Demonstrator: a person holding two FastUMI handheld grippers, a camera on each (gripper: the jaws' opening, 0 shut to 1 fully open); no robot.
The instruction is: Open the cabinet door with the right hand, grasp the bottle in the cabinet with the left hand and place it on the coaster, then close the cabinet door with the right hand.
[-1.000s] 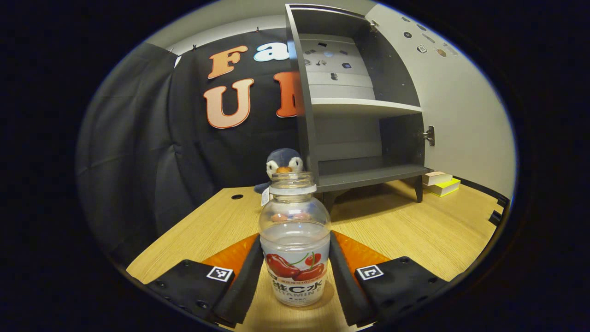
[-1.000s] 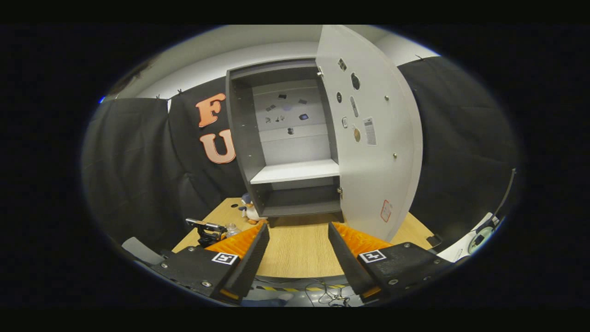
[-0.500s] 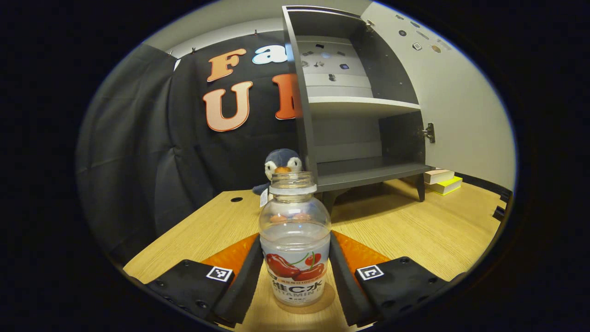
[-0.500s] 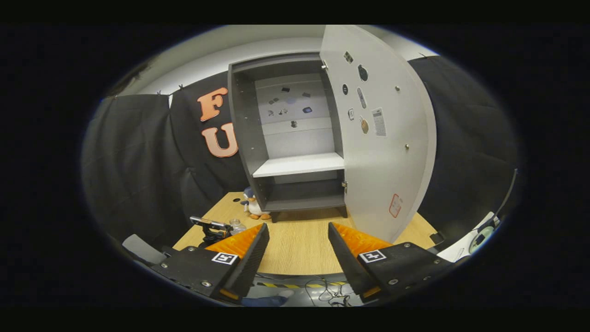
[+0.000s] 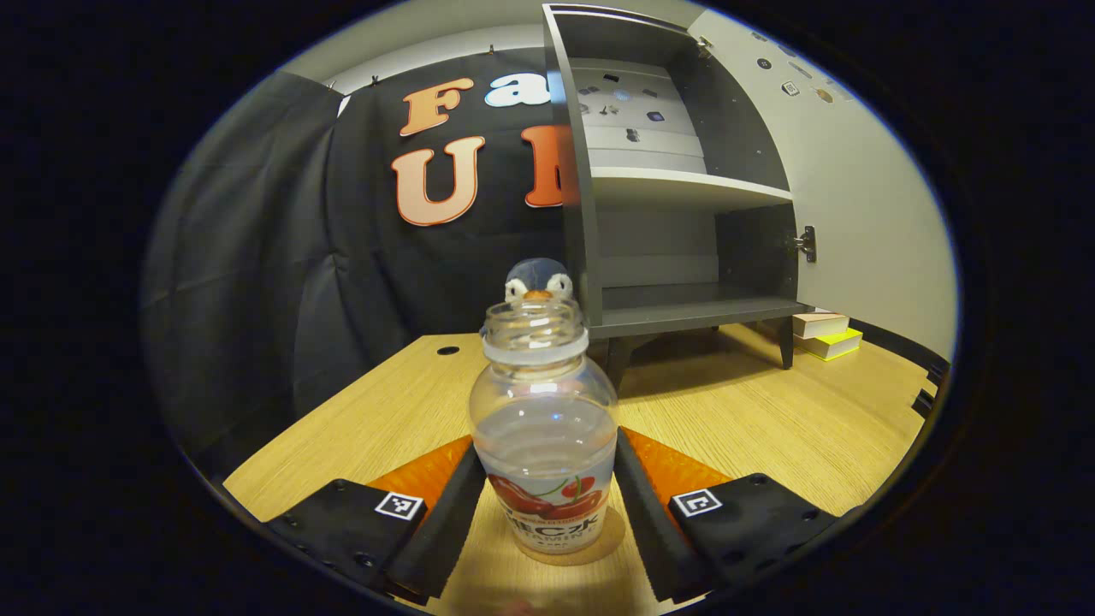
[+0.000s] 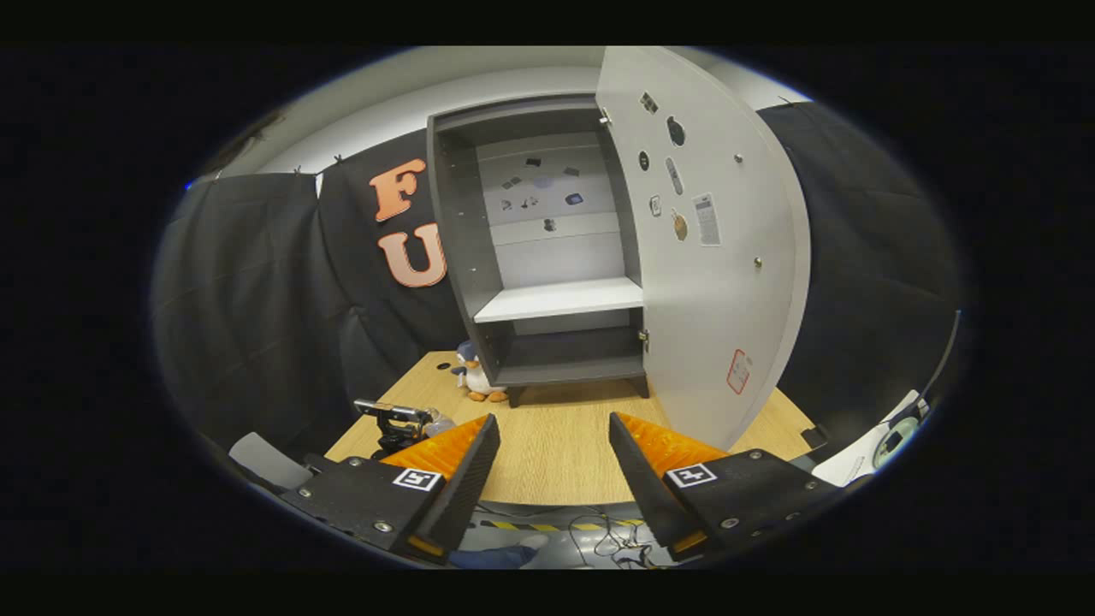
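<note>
Two grippers: the left gripper [image 5: 544, 513] is low over the counter [image 5: 770, 428]; the right gripper [image 6: 547, 466] is held back near the counter's front edge.
Bottle: the bottle [image 5: 545, 428] stands on its base with its open mouth up, so its long side runs up and down. It leans a little toward the camera.
Bottle place: it sits on the round coaster [image 5: 571, 547], between the left fingers [image 5: 440, 522].
Left fingers: they are close on both sides of the bottle. I cannot tell if they press on it or are just beside it.
Right fingers: they are wide apart and hold nothing.
Cabinet: the cabinet [image 6: 547, 257] stands at the back of the counter with its door [image 6: 710, 257] swung wide open to the right. Its shelves are bare.
Hard to see: the bottle covers most of the coaster, so just a thin edge shows. It also hides the body of the toy penguin [image 5: 537, 281] behind it. In the right gripper view the bottle is a small clear blur by the left gripper.
Other things: a few books [image 5: 823, 334] lie past the cabinet's right leg.
</note>
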